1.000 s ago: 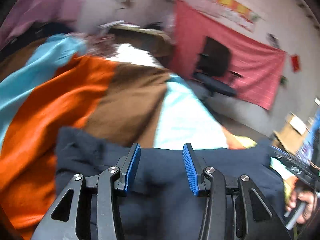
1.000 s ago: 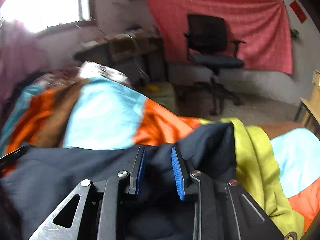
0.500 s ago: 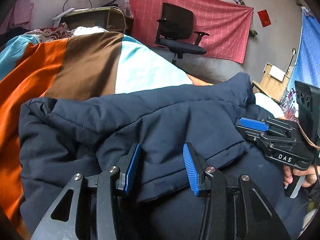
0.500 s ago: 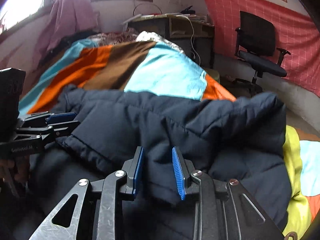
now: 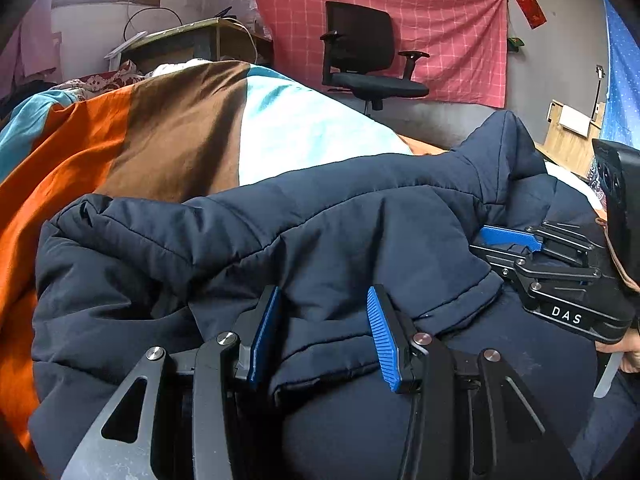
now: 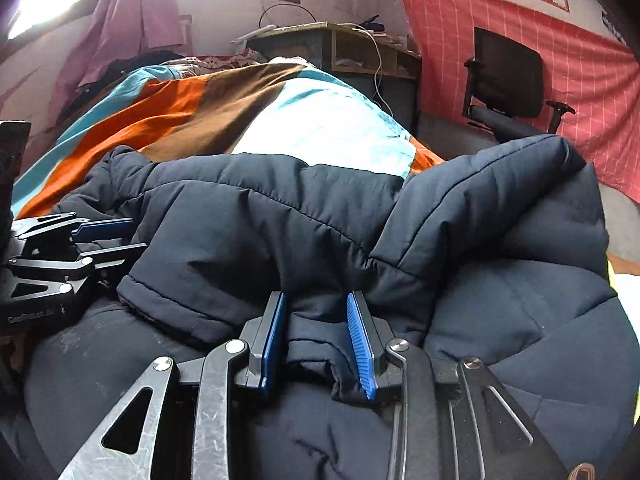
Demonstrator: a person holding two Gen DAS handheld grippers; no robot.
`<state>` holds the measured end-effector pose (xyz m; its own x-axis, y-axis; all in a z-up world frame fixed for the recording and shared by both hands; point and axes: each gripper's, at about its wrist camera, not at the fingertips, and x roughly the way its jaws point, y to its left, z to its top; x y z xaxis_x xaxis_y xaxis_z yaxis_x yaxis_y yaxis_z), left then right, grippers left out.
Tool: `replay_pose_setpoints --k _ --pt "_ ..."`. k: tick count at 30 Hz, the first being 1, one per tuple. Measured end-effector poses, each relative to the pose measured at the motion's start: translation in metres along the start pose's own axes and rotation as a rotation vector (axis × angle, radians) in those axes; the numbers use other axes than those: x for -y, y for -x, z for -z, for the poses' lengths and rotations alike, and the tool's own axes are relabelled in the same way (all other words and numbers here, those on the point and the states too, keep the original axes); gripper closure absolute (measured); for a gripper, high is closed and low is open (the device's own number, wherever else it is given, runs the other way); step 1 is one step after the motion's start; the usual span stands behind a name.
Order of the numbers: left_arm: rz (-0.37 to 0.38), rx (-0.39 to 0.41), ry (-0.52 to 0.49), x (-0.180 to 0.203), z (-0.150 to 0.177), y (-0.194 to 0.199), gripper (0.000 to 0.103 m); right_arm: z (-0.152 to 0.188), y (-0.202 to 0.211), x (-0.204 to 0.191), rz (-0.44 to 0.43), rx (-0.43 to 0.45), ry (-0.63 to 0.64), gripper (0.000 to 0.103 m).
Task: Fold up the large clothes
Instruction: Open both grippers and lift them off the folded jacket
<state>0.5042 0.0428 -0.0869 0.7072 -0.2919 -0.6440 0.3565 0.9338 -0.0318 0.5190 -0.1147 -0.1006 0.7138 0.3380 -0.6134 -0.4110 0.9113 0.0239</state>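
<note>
A navy puffer jacket (image 5: 320, 240) lies on a bed, its hem edge folded back over its own lower part. My left gripper (image 5: 322, 332) is shut on a thick fold of that hem, which fills the gap between the blue pads. To its right, my right gripper (image 5: 500, 248) grips the same edge. In the right wrist view the jacket (image 6: 280, 220) bunches between the pads of my right gripper (image 6: 318, 340), which is shut on the hem. My left gripper (image 6: 108, 238) shows at the left, clamped on the edge too.
A striped orange, brown and light blue blanket (image 5: 180, 140) covers the bed beyond the jacket. A black office chair (image 5: 360, 60) stands before a red wall cloth (image 5: 440, 40). A cluttered desk (image 6: 340, 48) sits behind the bed. A hand (image 5: 628, 344) holds the right gripper's handle.
Both grippers have come down with the jacket's hem, laying the upper layer over the lower part. The views have rolled level and steadied, and more of the jacket fills them.
</note>
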Motion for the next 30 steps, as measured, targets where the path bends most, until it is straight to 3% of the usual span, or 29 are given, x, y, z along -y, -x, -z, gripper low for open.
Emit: replay_pose_setpoints --k 7,10,13,14,17,18,20,24,30 --pt "0.035 0.002 0.024 -0.002 -0.001 0.011 0.059 0.001 0.004 0.003 -0.009 0.014 -0.013 0.072" --pt "0.070 -0.027 0.103 -0.010 -0.004 0.019 0.047 0.002 0.011 -0.002 0.026 0.030 0.012 0.072" --pt "0.067 -0.042 0.201 -0.016 -0.006 0.027 0.043 0.001 0.016 -0.008 0.062 0.036 0.036 0.068" --pt "0.065 -0.044 0.235 -0.017 -0.006 0.030 0.043 -0.001 0.019 -0.008 0.074 0.037 0.038 0.063" --pt "0.046 -0.051 0.306 -0.018 -0.007 0.040 0.037 -0.004 0.027 -0.002 0.113 0.035 -0.008 0.029" --pt "0.038 -0.058 0.321 -0.017 -0.008 0.042 0.035 -0.004 0.029 0.002 0.110 0.034 -0.030 0.023" --pt "0.027 -0.073 0.333 -0.013 -0.008 0.048 0.032 -0.003 0.038 0.012 0.078 0.029 -0.088 0.023" --pt "0.004 -0.074 0.324 -0.004 -0.008 0.065 0.023 0.002 0.061 0.011 0.093 0.049 -0.074 0.021" --pt "-0.031 -0.004 0.305 0.018 -0.008 0.106 0.012 0.005 0.099 0.012 0.071 0.079 -0.098 0.013"
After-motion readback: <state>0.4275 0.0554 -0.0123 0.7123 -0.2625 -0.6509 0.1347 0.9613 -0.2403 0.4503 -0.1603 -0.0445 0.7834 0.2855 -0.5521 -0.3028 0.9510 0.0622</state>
